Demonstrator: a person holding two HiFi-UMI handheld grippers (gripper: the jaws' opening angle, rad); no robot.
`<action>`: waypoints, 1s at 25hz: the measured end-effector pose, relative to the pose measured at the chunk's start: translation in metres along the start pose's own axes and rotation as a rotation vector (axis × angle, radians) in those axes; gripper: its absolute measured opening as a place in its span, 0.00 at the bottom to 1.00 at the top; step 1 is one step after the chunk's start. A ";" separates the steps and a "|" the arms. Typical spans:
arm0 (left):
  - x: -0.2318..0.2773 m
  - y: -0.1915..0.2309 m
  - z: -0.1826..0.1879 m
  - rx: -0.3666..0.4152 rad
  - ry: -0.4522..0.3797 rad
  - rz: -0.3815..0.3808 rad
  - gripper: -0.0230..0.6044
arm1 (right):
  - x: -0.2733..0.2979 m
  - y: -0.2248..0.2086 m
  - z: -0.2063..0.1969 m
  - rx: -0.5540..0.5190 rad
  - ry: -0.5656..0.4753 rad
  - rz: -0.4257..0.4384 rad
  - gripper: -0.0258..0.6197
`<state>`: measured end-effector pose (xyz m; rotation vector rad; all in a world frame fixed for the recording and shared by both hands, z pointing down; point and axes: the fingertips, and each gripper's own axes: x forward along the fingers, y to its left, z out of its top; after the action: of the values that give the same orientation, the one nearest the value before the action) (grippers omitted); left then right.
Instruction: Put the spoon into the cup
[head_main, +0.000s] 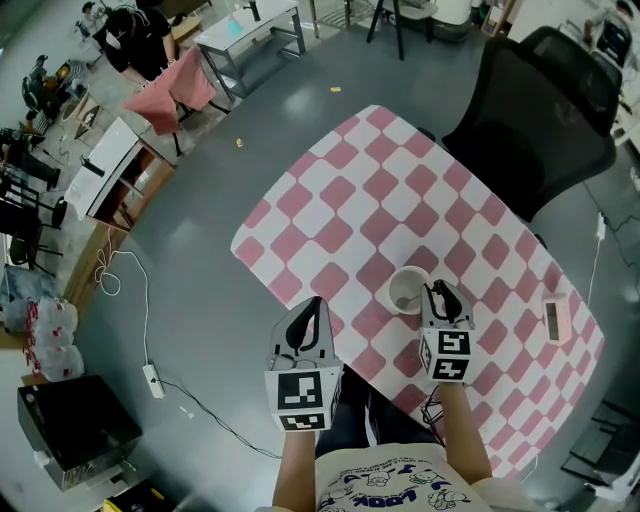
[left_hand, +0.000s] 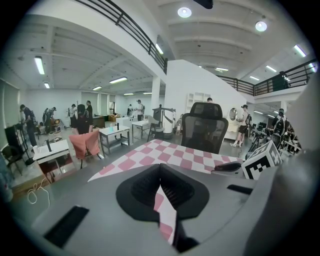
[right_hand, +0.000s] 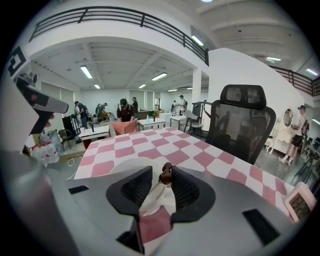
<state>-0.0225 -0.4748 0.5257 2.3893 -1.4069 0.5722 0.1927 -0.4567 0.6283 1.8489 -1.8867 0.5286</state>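
Observation:
A white cup (head_main: 392, 286) stands on the pink-and-white checked table (head_main: 340, 200), near its front edge. My right gripper (head_main: 437, 289) is just right of the cup, pointing down over its rim. In the right gripper view the jaws (right_hand: 161, 172) are open. A thin pale spoon with a brown knob (right_hand: 165, 174) stands between them, leaning against the right pad, and its shaft runs down into the cup (right_hand: 121, 168). My left gripper (head_main: 314, 302) hovers at the table's front-left edge. Its tips meet (left_hand: 160, 167) with nothing between them.
A black office chair (head_main: 530, 120) stands at the table's far side. A small pink device (head_main: 556, 320) lies near the right edge, also seen in the right gripper view (right_hand: 300, 202). A cable and power strip (head_main: 150, 375) lie on the floor to the left.

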 end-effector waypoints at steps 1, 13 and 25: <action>-0.001 0.000 0.000 0.000 -0.001 0.000 0.06 | 0.000 -0.001 0.000 0.004 0.000 -0.004 0.25; -0.014 -0.002 0.009 0.003 -0.028 0.005 0.06 | -0.025 -0.010 0.027 0.062 -0.094 -0.035 0.35; -0.047 -0.010 0.057 0.023 -0.150 0.009 0.06 | -0.104 -0.012 0.109 0.090 -0.332 -0.062 0.19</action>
<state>-0.0243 -0.4601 0.4524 2.4909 -1.4803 0.4206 0.2003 -0.4314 0.4794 2.1561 -2.0316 0.3027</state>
